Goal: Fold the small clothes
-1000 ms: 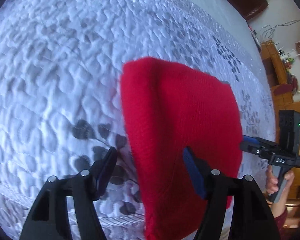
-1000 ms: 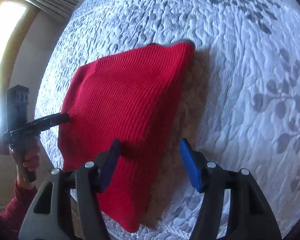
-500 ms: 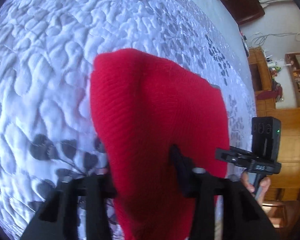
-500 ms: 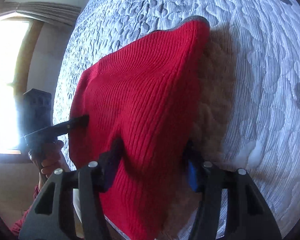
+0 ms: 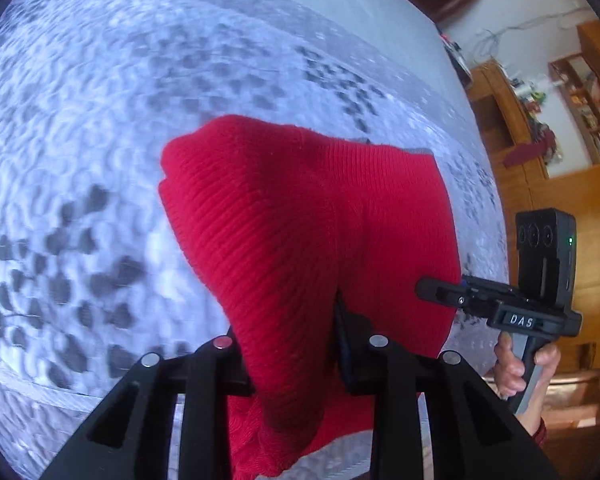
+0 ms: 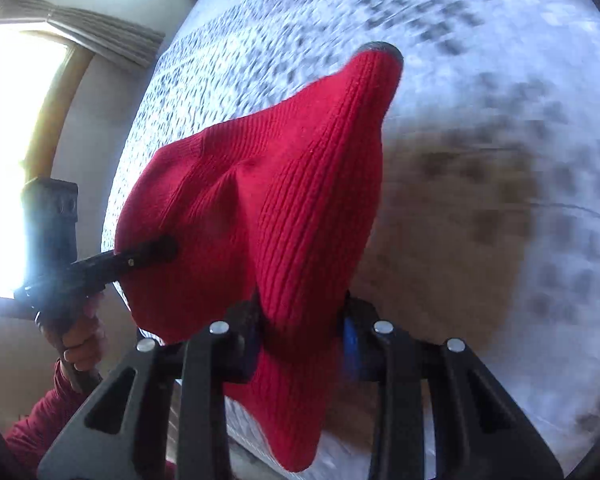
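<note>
The red knit garment (image 5: 300, 240) filled the centre of both views, lifted off the patterned bedspread (image 5: 80, 140). The left gripper (image 5: 292, 344) was clamped on its near edge; the right gripper (image 6: 300, 320) pinched its edge too. Mid-fold, I reckoned: next, carry the held edge across and lay it flat.

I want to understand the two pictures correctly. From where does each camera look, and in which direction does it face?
Left wrist: sits on the left claw, looks along its fingers over the red knit garment to the quilted bed cover; the right claw and right hand show at its right.
Right wrist: sits on the right claw, looks over the garment toward a window; the left claw shows at its left.
Shared: garment, bed cover, each other's claw.
</note>
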